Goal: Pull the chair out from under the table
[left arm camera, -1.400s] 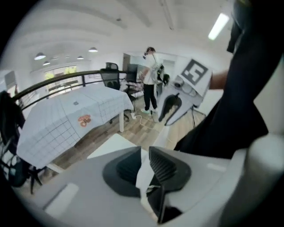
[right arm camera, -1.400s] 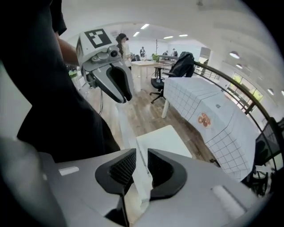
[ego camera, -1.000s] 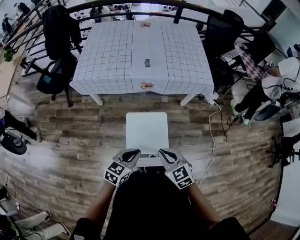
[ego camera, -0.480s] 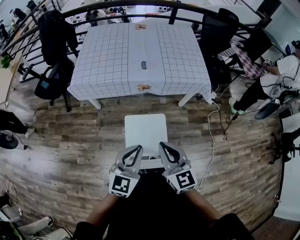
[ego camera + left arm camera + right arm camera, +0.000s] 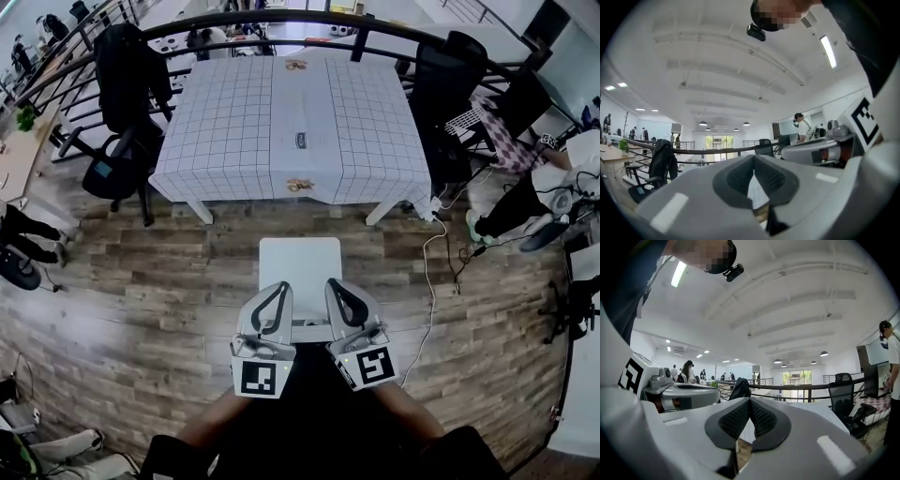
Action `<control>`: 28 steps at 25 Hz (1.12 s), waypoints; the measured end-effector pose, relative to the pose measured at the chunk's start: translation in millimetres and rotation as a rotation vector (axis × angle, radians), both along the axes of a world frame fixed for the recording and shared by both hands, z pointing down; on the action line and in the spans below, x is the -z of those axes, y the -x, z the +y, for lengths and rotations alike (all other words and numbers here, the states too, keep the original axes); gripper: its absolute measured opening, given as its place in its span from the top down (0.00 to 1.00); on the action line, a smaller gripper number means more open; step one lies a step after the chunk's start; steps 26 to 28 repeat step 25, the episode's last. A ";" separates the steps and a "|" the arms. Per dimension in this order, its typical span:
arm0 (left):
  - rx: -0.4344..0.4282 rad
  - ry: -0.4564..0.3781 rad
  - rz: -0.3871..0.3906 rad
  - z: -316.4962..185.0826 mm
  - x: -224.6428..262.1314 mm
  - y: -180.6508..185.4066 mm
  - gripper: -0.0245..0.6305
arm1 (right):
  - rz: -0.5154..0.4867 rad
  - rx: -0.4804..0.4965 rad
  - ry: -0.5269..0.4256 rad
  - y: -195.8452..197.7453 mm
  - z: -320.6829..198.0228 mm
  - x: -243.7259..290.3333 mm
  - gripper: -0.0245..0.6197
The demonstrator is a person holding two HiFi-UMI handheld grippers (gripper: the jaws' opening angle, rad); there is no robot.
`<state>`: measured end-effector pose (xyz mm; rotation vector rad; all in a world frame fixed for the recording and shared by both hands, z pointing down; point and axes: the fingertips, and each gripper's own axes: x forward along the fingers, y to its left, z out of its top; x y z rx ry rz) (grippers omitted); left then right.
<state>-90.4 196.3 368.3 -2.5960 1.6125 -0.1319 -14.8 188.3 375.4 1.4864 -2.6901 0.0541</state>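
A plain white chair (image 5: 300,267) stands on the wood floor (image 5: 141,281), clear of the checked-cloth table (image 5: 225,122), its seat running lengthwise toward the middle of the table's near edge. The left gripper (image 5: 278,287) and right gripper (image 5: 335,285) hover over it and hide its near edge, both with jaws pressed together on nothing.

Our head camera looks steeply down from above onto the tabletop (image 5: 216,112) and the floor (image 5: 141,309) before it. The cameras on our left tool (image 5: 753,160) and right tool (image 5: 750,401) sit close behind the jaws, facing level; all three share the tabletop and railing (image 5: 357,28).
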 end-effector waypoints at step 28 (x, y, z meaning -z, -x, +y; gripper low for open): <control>-0.028 0.014 0.047 28.7 -13.4 12.8 0.95 | 0.031 -0.018 -0.007 26.9 29.2 -16.5 0.97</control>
